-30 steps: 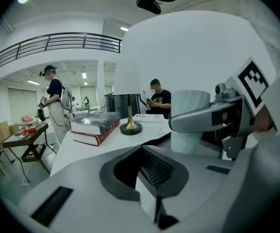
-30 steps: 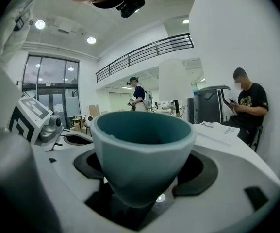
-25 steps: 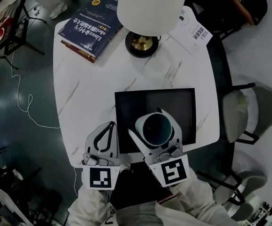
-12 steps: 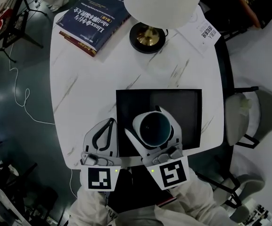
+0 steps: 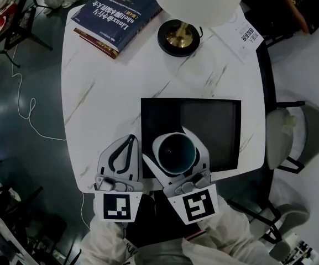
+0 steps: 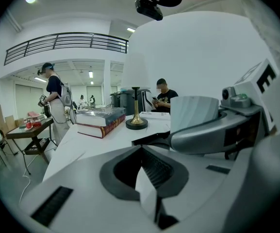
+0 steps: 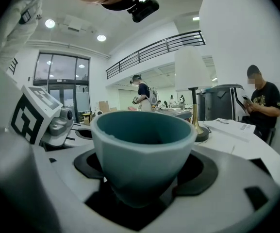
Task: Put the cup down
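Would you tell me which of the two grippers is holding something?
The right gripper: its fingers clasp the teal cup, while the left gripper is shut with nothing between its fingers.

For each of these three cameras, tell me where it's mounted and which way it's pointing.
Head view: on the person's head, facing steeply down at the table; shows left claw, right claw, sleeves.
Left gripper view: on the left claw, facing along its shut jaws across the table toward the book and lamp; head camera overhead.
Right gripper view: on the right claw, facing over the gripped cup toward the lamp; head camera overhead.
Shared: both gripper views show lamp and other claw.
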Available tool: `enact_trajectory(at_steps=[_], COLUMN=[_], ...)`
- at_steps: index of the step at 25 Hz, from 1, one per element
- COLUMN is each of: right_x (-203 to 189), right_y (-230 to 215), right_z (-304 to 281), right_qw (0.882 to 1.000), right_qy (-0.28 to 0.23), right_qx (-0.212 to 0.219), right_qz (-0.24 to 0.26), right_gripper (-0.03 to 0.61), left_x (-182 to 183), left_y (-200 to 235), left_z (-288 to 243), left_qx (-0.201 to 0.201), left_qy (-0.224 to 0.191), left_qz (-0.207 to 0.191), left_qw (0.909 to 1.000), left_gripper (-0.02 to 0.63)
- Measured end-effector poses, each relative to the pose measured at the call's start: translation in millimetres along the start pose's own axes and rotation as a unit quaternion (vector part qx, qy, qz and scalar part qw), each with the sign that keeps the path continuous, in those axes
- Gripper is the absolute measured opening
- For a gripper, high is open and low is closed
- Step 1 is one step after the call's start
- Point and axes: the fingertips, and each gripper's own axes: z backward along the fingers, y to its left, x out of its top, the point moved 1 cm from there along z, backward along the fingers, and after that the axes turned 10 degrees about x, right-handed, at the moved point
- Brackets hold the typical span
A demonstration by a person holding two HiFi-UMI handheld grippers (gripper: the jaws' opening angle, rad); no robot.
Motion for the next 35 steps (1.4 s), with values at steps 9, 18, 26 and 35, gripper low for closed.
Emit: enact_trajectory(at_steps=[9, 18, 26, 35], right_x=[-20, -38, -43, -44], right_y=[23, 35, 42, 45], right_z=[8, 15, 14, 15], right_qw=[0.999, 0.994, 0.991, 0.99], right_qy=[0.025, 0.082, 0.089, 0.089], right_qx=[0.018, 0.043, 0.046, 0.053], right_qz=[0.007, 0.051, 0.087, 0.097], right_gripper=[0.393, 0.393, 0.393, 0.393], left_x=[-9, -14, -24, -31], left_y=[0, -2, -2, -6], left_z=[11, 19, 28, 33], left_qx=[0.004, 0.005, 0.016, 0.018], left_qy=[0.006, 0.013, 0.02, 0.029], left_qz=[0.009, 0.0, 0.008, 0.017], left_qw=[0.9999, 0.9999, 0.9996, 0.9993], left_gripper=[0.011, 0.011, 0.011, 0.011])
